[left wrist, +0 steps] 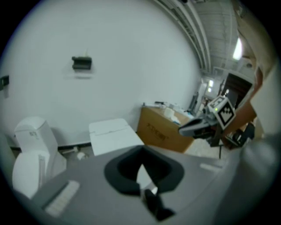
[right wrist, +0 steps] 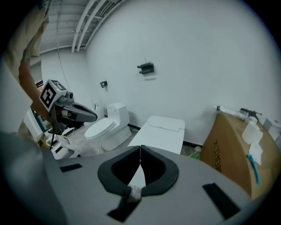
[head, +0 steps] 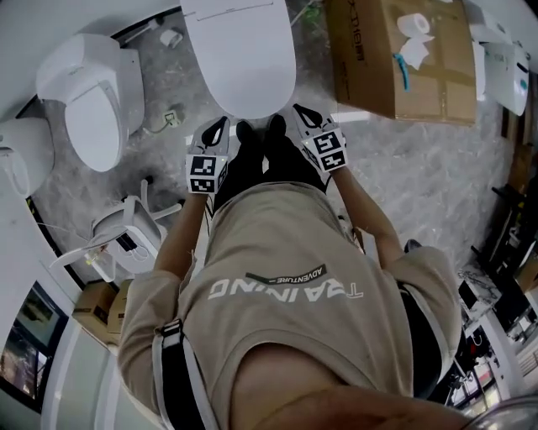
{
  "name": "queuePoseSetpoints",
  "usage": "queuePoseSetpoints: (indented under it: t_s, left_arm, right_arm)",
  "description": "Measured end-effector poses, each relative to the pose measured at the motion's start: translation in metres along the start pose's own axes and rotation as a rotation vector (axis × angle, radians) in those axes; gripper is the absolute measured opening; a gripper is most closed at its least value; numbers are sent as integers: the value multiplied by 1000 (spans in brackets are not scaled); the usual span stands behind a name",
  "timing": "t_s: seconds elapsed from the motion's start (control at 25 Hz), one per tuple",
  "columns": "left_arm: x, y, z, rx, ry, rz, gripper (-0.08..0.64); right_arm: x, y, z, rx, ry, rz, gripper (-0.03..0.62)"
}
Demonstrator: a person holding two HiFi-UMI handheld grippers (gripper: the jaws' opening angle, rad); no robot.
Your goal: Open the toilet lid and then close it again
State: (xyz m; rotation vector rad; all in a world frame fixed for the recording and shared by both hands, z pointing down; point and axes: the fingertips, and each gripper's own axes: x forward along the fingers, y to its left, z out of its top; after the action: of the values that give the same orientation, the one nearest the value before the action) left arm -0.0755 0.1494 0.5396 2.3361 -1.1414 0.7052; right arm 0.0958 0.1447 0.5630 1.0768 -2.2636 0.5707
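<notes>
White toilet lid [head: 242, 59]: down flat on its bowl, right in front of me; its rounded front edge sits just beyond both sets of tongs.
Left gripper [left wrist: 141, 148]: I read the jaws as brought together at the tips with nothing between them, near the lid's front edge, to its left.
Right gripper [right wrist: 140, 147]: jaws likewise meeting at the tips and empty, near the front edge on the right; I can't tell whether either gripper touches the lid.
Beige shirt [head: 286, 290]: "TRAINING" in pale letters, with a small "ADVENTURE" strip beside it, upside down to my head camera.
Cardboard box [head: 370, 67]: right of the toilet; dark print on its side, too small for me to read.
Paper roll [head: 414, 23]: lying on the box.
Second toilet [head: 92, 109]: off to the left, lid down.
</notes>
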Motion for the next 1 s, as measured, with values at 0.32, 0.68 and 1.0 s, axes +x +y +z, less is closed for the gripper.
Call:
queuePoseSetpoints:
  t_s: [0.32,0.68,1.0]
  left_arm:
    - [55,20,-108,-149,184,95,5]
    - [91,52,-219,-297,297,164,5]
    - [119,48,-295,-234,390,106,5]
  right_arm:
    - [56,-9,-109,63,185,109,14]
    - [111,-5,-197,-59,309,209,14]
    - [146,1,-257,-47,347,242,14]
